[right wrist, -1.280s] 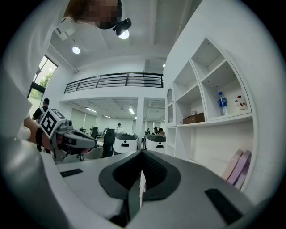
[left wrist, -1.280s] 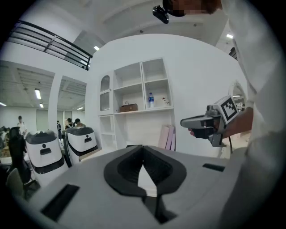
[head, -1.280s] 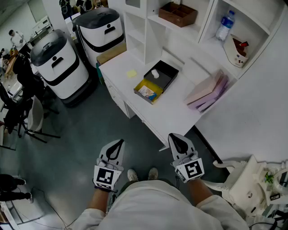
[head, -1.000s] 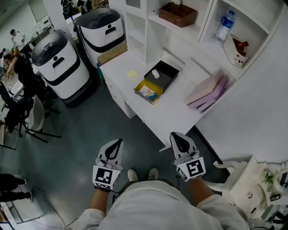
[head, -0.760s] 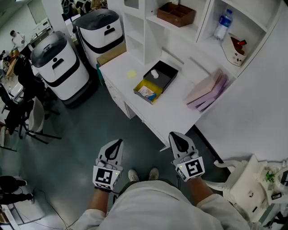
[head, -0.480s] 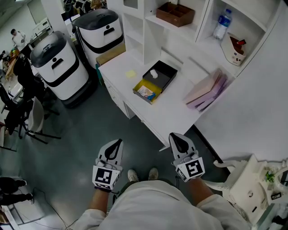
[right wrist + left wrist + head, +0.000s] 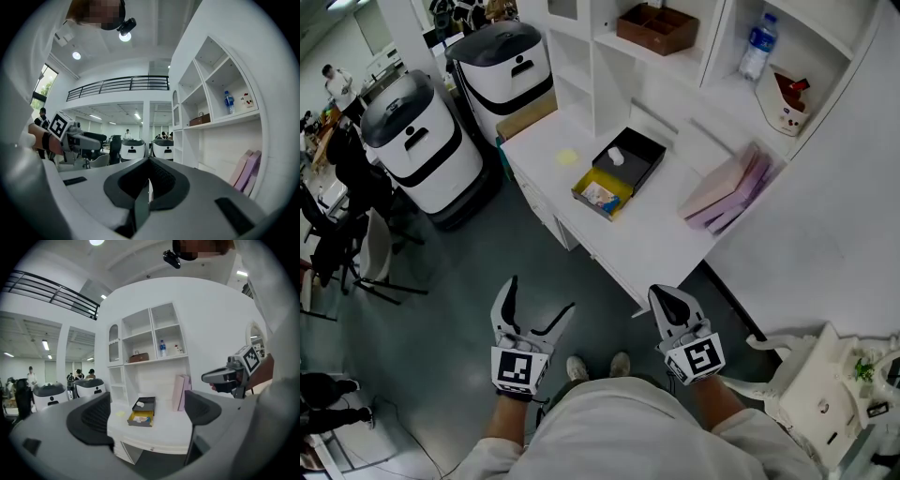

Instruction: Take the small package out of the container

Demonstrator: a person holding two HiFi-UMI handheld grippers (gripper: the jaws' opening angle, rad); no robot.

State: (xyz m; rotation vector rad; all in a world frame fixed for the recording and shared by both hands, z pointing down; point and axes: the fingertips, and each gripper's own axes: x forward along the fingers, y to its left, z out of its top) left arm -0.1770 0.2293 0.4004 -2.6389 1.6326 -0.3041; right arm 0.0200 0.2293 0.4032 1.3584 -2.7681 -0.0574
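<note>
Left gripper point(image 7: 539, 296) jaws opening, empty; right gripper point(image 7: 667, 294) closed.
Table point(image 7: 659, 246) far off: a hasty reach may shove the container point(image 7: 651, 151), missing the small package point(image 7: 602, 196).

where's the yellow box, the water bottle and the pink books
yellow box point(image 7: 620, 180), head view, bare yellow inside
water bottle point(image 7: 753, 49), head view, its body
pink books point(image 7: 727, 190), head view, top cover
</note>
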